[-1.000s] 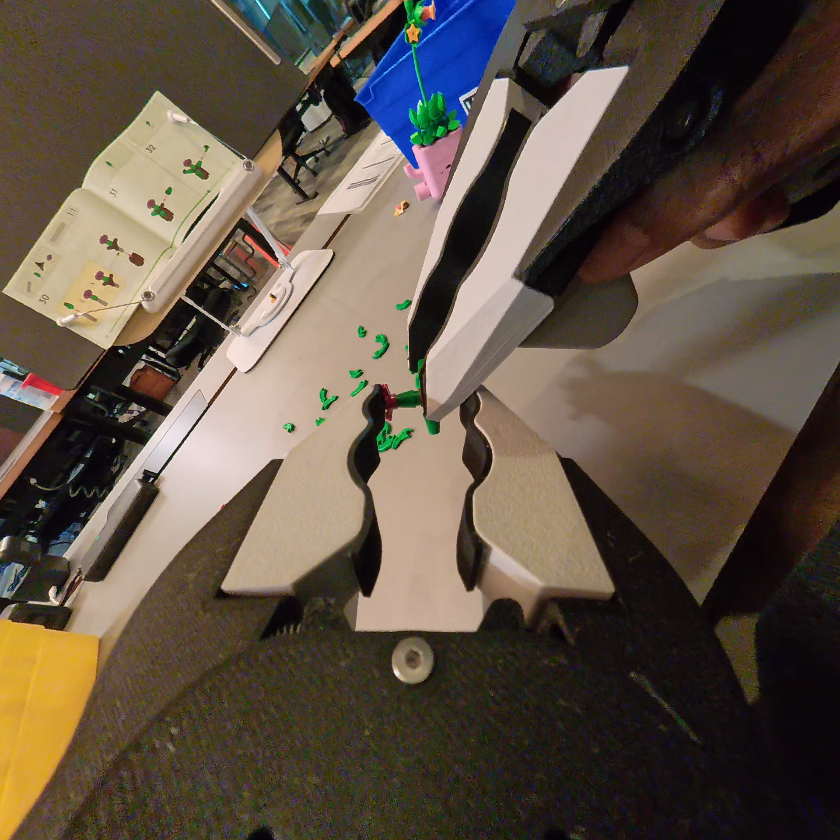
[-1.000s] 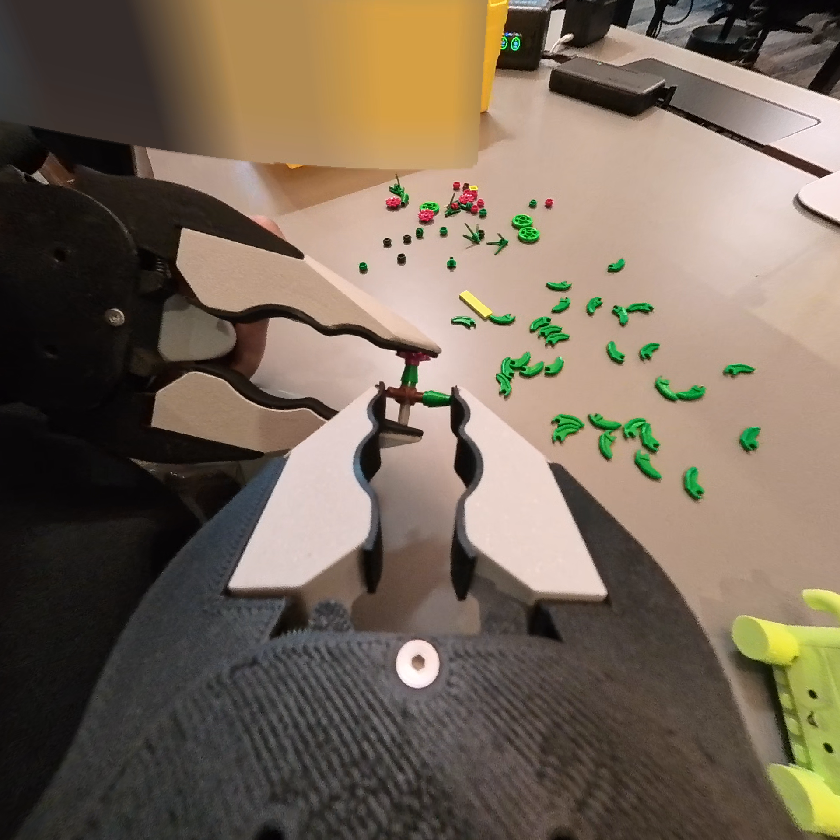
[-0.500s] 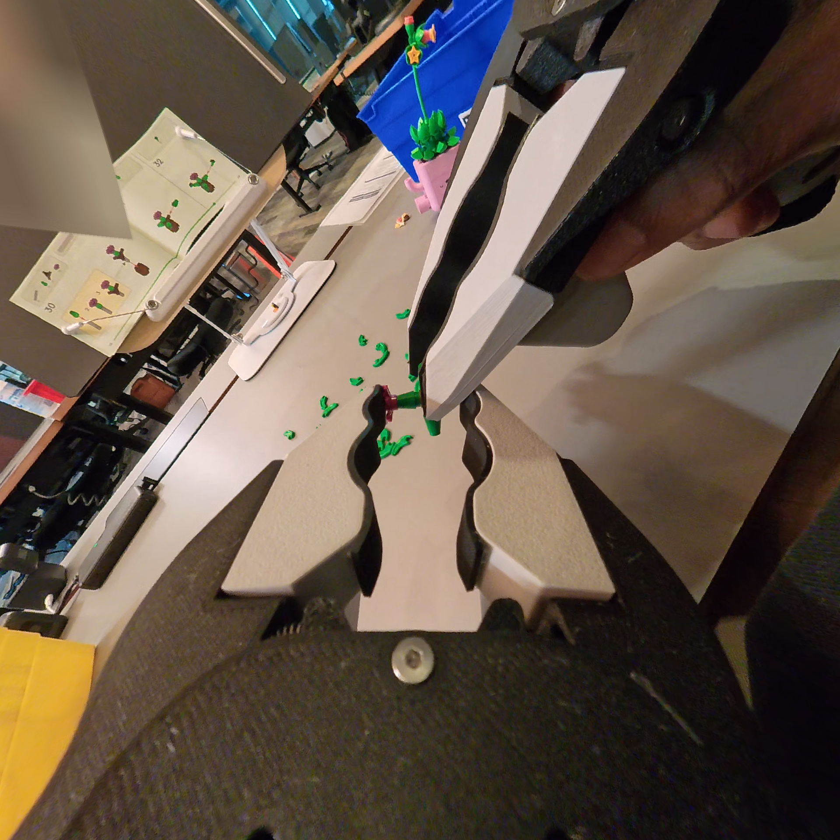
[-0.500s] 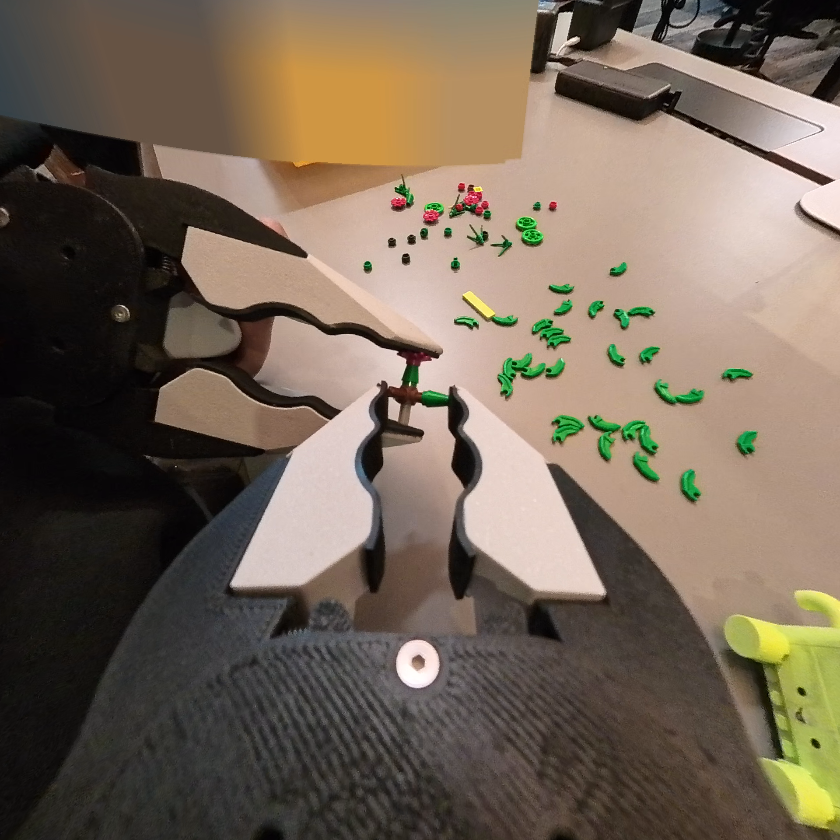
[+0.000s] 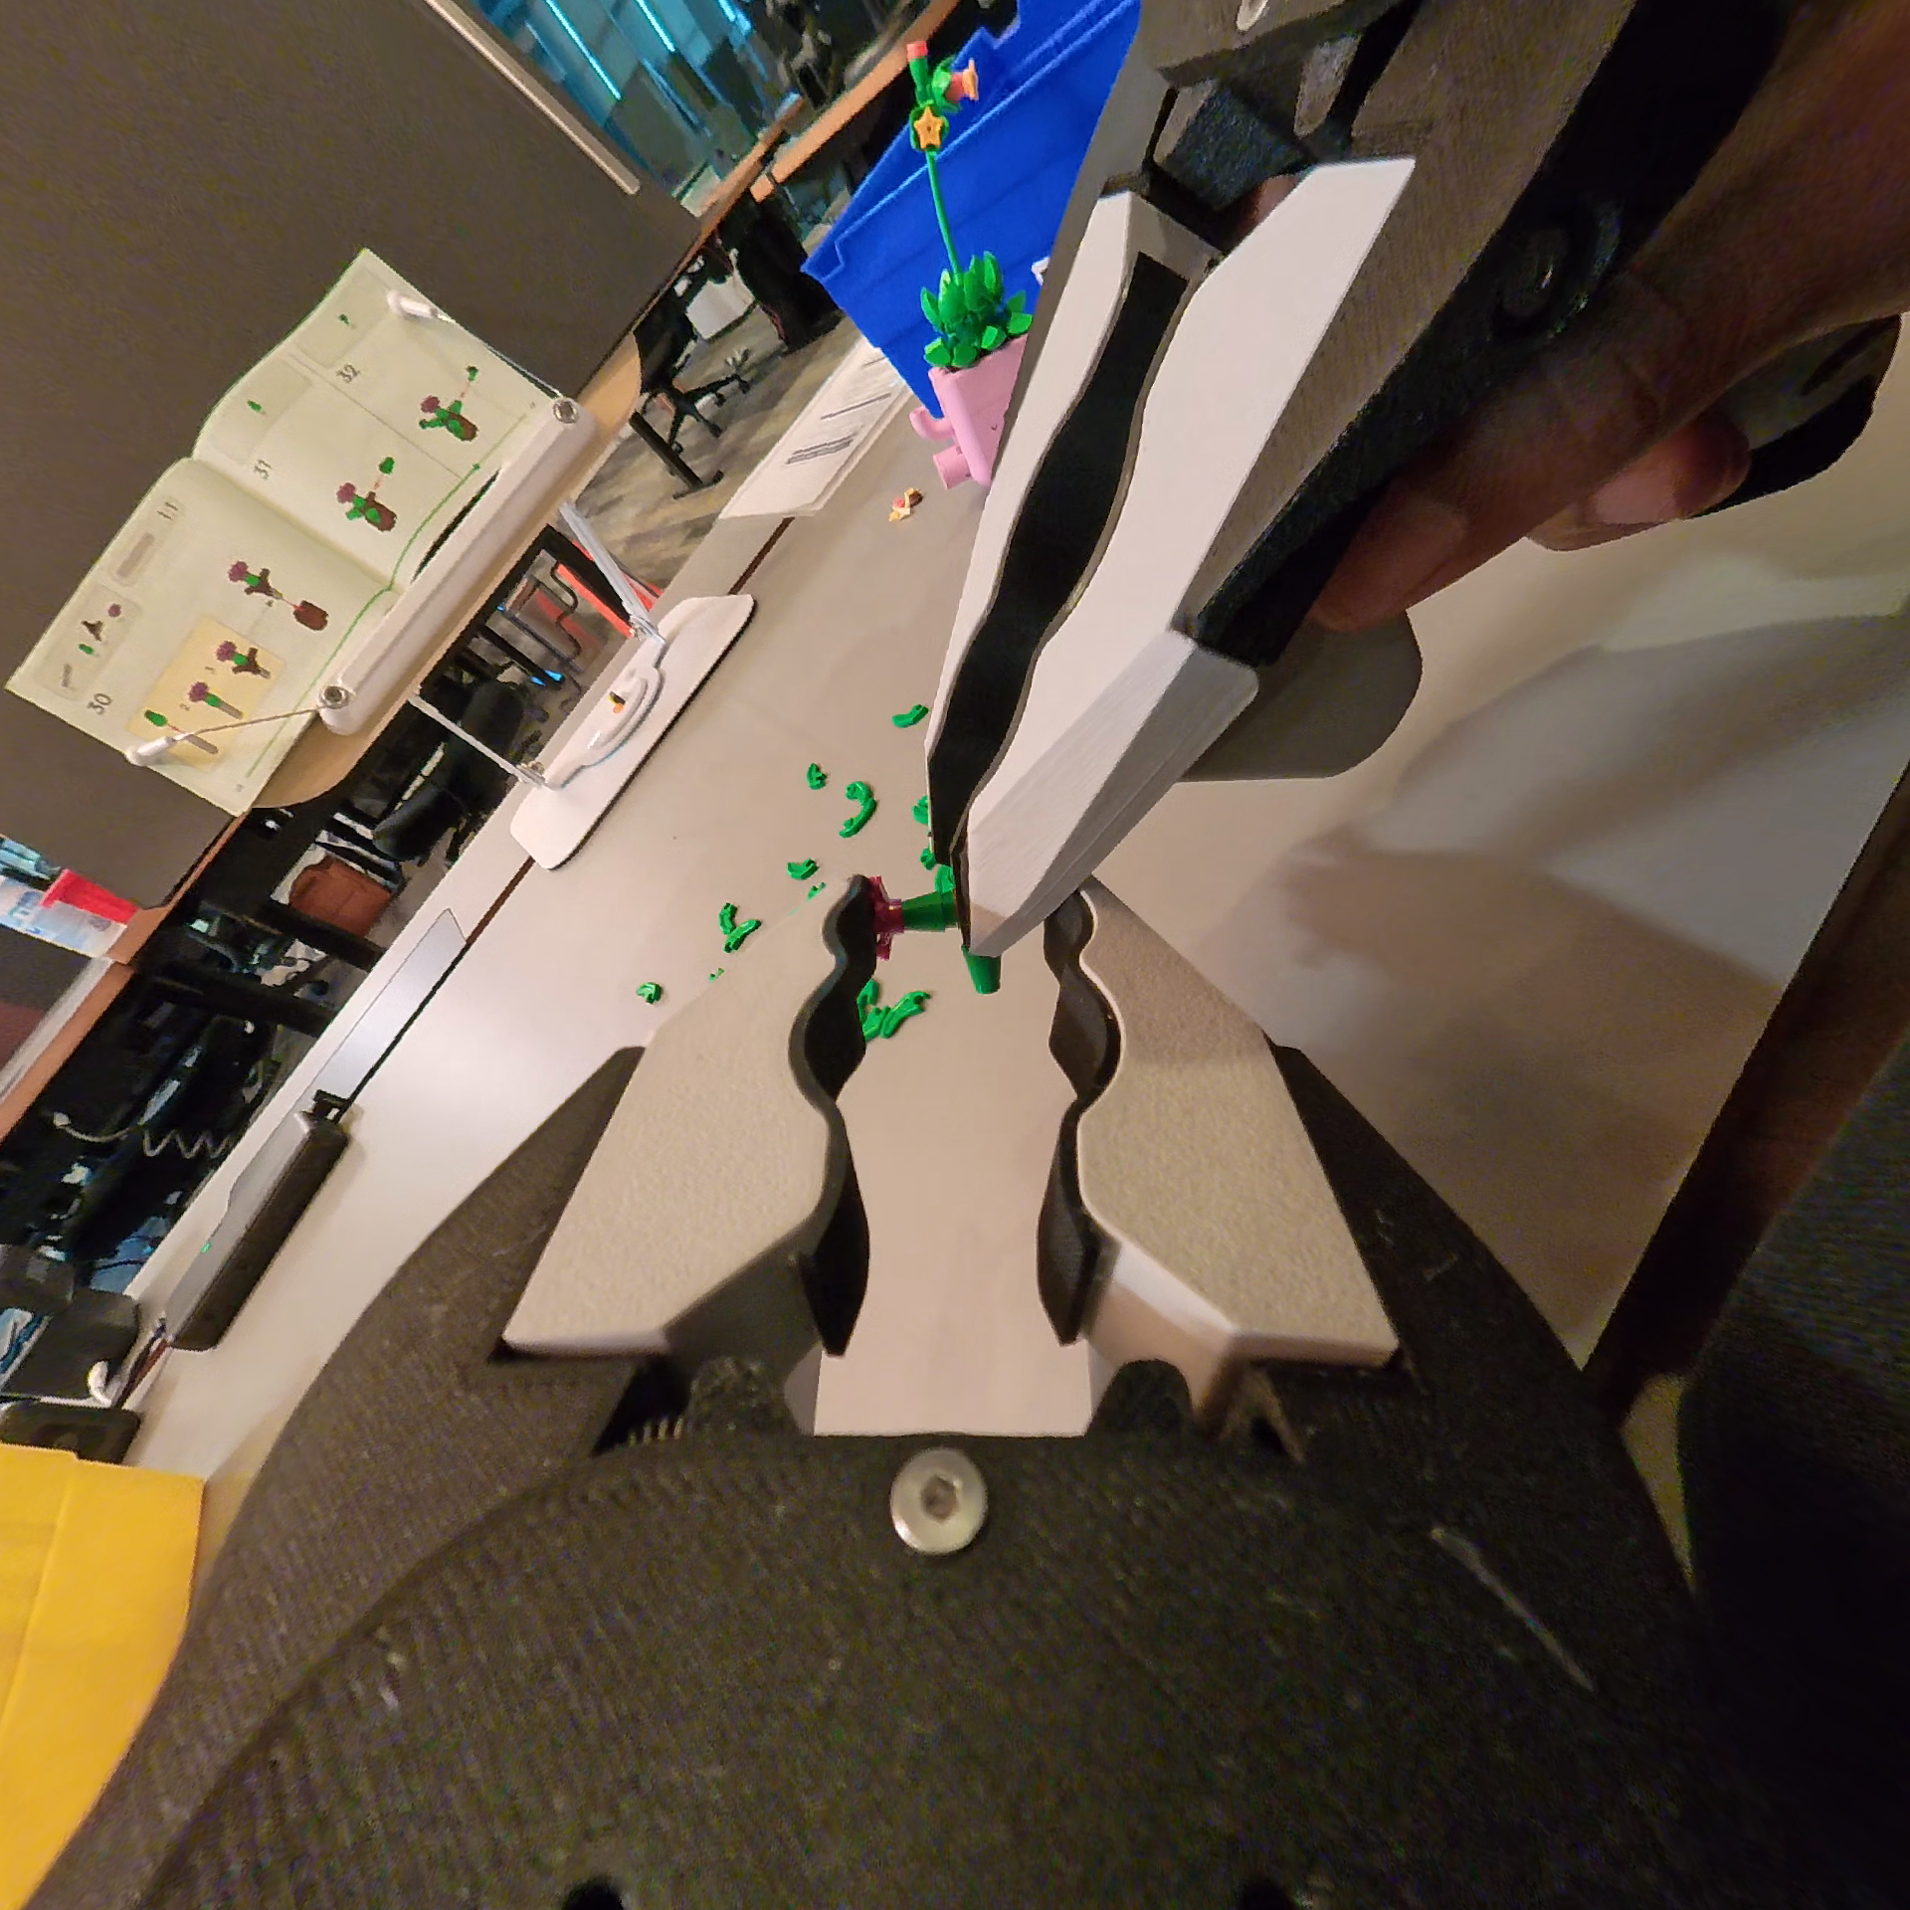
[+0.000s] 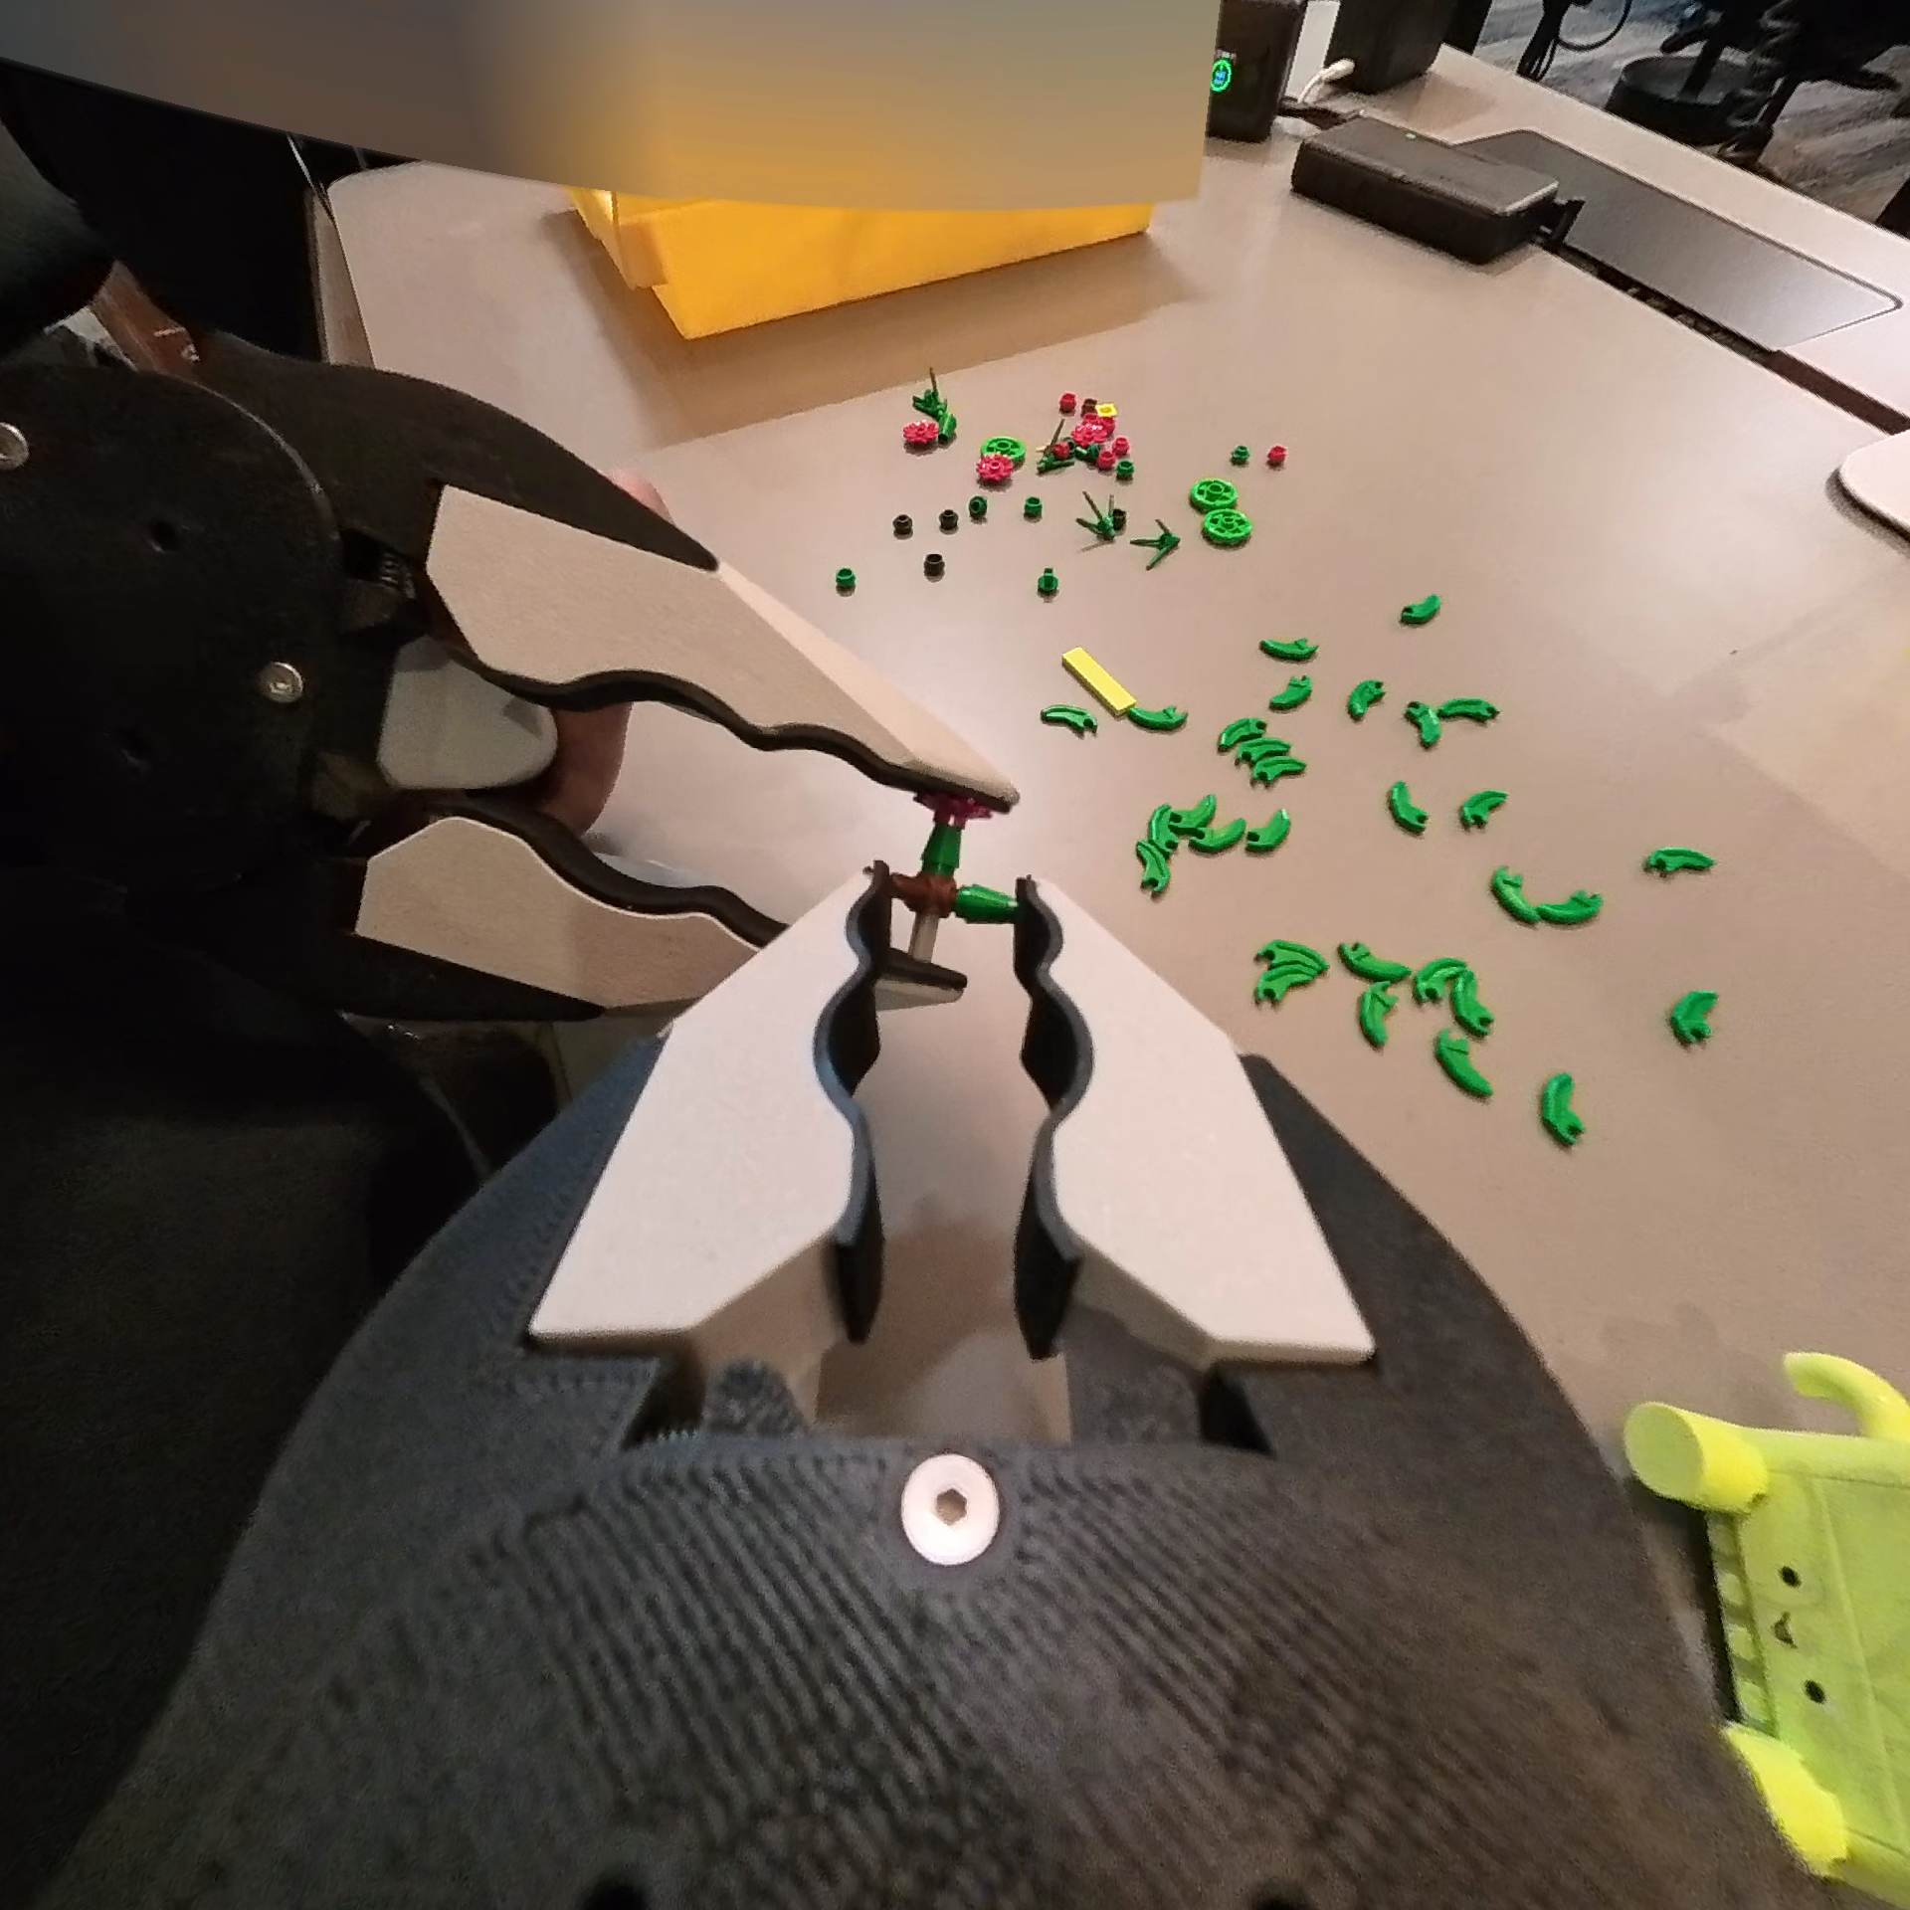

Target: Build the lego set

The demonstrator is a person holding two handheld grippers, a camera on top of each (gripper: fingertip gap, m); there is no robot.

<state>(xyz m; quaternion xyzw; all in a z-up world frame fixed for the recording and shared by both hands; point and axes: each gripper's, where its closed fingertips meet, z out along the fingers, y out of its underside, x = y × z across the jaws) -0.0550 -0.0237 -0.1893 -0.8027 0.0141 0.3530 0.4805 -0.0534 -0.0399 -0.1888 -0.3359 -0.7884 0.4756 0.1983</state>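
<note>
At the centre of the right wrist frame, the small flower stem (image 6: 935, 879) sat pinched between both grippers, above the table (image 6: 1550, 362). Your right gripper (image 6: 946, 899) clamped its brown-and-green crosspiece, seemingly to steady it, while your left gripper (image 6: 956, 889) pressed bloom against base, likely seating it.

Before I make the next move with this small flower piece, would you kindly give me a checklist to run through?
1. Right gripper grip on the flower sprig: jaws touch both ends of its crosspiece. Ok.
2. Left gripper grip: one jaw on the magenta flower, the other under the grey peg. Ok.
3. Sprig held above the table. Ok.
4. Flower pressed fully home. Cannot tell.
5. Loose green leaves in sight, apart from both grippers. Ok.
6. Instruction booklet open. Ok.
</note>
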